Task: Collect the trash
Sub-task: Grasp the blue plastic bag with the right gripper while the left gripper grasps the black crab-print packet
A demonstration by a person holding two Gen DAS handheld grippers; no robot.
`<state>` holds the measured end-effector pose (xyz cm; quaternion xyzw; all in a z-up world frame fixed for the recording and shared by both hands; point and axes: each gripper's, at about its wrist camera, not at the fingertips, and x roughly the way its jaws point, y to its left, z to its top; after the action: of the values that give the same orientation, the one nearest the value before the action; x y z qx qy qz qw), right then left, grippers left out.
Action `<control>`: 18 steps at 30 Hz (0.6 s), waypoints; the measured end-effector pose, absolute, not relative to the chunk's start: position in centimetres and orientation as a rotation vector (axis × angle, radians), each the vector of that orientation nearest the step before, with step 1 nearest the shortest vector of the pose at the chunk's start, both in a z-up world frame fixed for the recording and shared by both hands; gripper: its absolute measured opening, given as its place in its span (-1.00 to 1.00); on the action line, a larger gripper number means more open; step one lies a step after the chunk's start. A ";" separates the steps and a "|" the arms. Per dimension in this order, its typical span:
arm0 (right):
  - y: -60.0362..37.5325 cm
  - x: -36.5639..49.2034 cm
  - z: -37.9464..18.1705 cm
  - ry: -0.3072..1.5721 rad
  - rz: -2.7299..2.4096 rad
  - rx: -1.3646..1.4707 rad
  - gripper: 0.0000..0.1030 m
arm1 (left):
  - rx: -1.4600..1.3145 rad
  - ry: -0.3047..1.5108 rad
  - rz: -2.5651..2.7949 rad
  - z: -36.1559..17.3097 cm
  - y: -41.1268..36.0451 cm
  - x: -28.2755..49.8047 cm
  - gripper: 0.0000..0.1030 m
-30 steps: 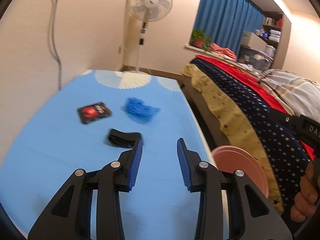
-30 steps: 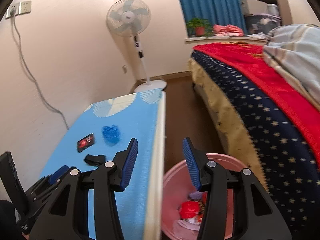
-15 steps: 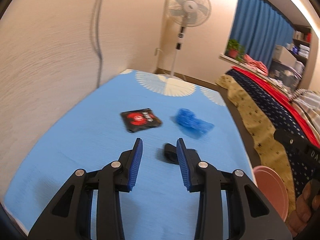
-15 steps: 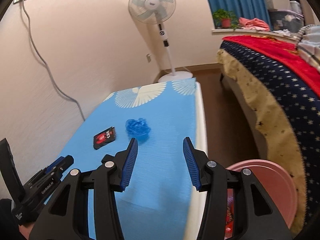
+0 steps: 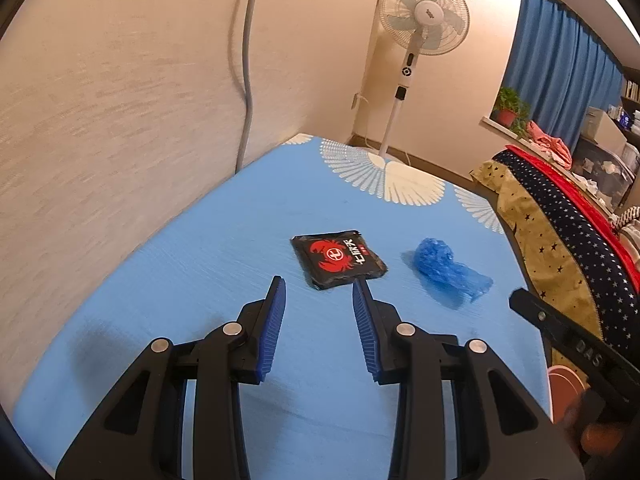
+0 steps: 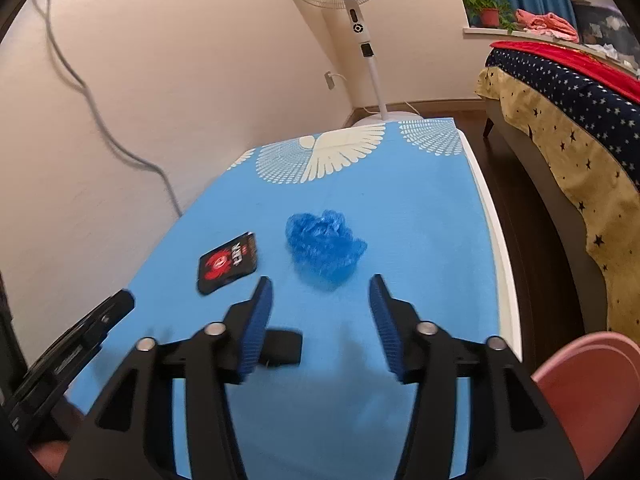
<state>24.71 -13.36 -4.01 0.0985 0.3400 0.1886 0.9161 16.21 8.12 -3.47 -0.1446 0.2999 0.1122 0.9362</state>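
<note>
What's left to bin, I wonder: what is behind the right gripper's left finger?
A small black object on the blue tablecloth; the finger covers its left end.

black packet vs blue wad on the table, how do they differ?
The black packet lies flat with squared edges; the blue wad is crumpled and puffed up. The packet is opaque black with a red crab print; the wad is thin, see-through blue plastic with no print. The packet sits nearer the wall, the wad nearer the table's open edge. Both rest loose on the blue cloth, apart, neither gripped.
</note>
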 end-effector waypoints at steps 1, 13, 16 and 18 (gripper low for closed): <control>-13.1 25.5 -4.3 0.702 0.382 0.201 0.12 | -0.298 0.616 0.231 -3.6 8.2 16.4 -0.33; -11.5 31.3 -7.1 0.776 0.372 0.171 0.33 | -0.372 0.699 0.231 -6.9 10.1 21.6 -0.32; -11.0 32.3 -7.7 0.812 0.391 0.169 0.29 | -0.406 0.731 0.228 -7.9 10.4 22.9 -0.33; -10.8 32.6 -7.8 0.827 0.405 0.163 0.19 | -0.419 0.751 0.227 -8.4 10.5 23.4 -0.33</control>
<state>32.60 -10.76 -7.84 0.0784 0.3988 0.1950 0.8926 23.43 10.54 -8.43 -0.2029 0.3631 0.1100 0.9027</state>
